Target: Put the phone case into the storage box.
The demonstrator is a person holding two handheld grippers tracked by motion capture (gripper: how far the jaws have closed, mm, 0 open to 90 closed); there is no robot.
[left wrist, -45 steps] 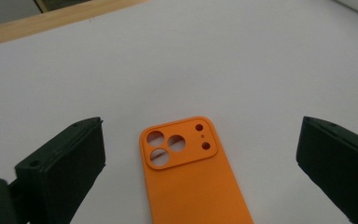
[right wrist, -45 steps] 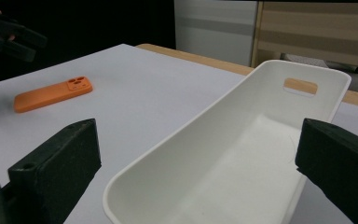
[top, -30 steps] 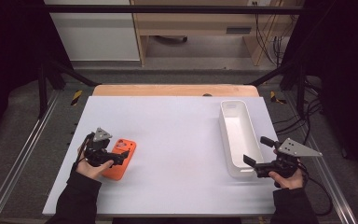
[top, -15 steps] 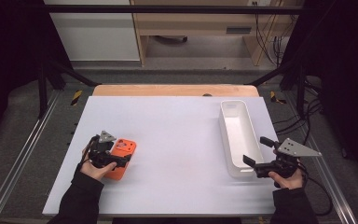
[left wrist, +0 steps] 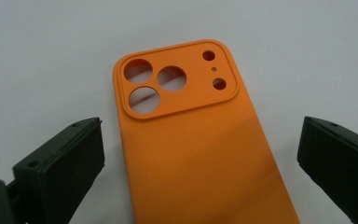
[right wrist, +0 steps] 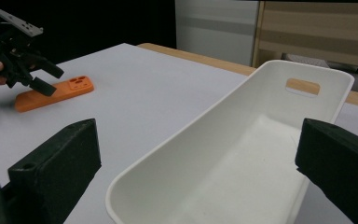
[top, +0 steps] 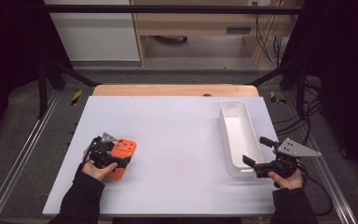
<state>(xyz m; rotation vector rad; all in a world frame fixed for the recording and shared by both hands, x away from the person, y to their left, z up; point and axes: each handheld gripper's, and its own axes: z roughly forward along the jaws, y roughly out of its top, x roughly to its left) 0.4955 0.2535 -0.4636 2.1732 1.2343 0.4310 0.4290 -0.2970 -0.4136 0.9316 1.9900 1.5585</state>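
Note:
An orange phone case [left wrist: 191, 140] lies flat on the white table [top: 177, 135], camera cutouts up and pointing away from the person; it also shows at the near left [top: 122, 157] and far off [right wrist: 56, 93]. My left gripper [left wrist: 200, 135] is open, one jaw on each side of the case and neither touching it. From above, the left gripper [top: 116, 161] sits over the case's near left part. A long white tray [top: 237, 135] stands at the right. My right gripper [top: 254, 150] hangs open at the tray's near end, and its jaws [right wrist: 196, 140] hold nothing.
The tray [right wrist: 214, 112] holds nothing and has a handle slot in its far end wall. A wooden strip [top: 172, 90] runs along the table's far edge. Metal rails flank the table on both sides. Cables trail from the right gripper.
My left gripper has shifted a little toward the person and over the orange case. The right gripper and the tray have stayed put.

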